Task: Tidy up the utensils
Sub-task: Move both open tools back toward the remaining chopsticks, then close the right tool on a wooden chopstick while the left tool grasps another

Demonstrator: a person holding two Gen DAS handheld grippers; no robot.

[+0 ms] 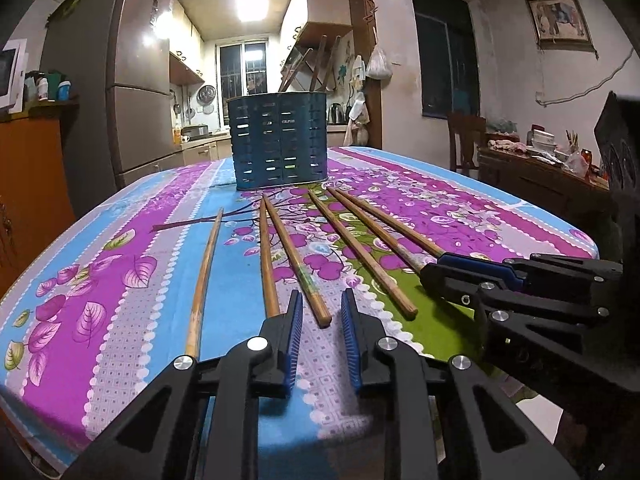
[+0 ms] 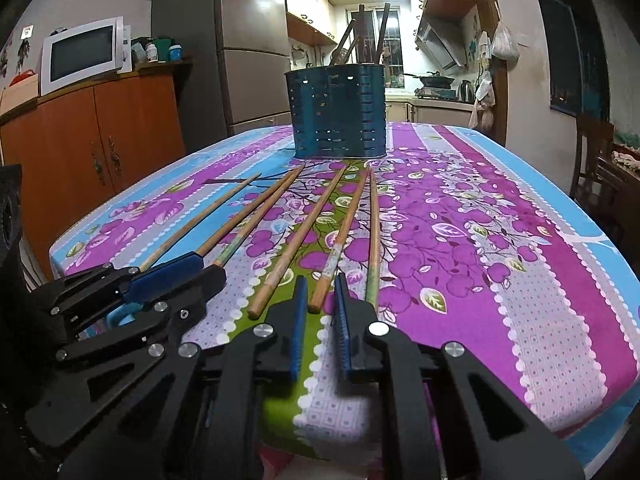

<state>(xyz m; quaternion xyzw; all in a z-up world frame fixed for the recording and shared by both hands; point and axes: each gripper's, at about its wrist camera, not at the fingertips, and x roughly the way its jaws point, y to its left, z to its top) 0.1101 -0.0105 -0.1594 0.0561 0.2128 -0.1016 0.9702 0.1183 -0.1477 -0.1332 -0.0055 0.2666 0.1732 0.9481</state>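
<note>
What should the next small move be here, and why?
Probably close both jaws: the left gripper straddles the green-marked chopstick at its near end, the right gripper the pale-banded chopstick, and gaps show beside the pads, so neither looks gripped yet.

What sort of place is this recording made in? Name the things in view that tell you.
Most likely a home dining room opening onto a kitchen: a fridge, a microwave on a wooden cabinet, and a stove with a pan beyond the doorway.

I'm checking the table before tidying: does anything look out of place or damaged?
Six chopsticks lie loose on the tablecloth, fanned out in front of the blue holder rather than standing in it. The holder is upright, and nothing looks spilled or broken.
</note>
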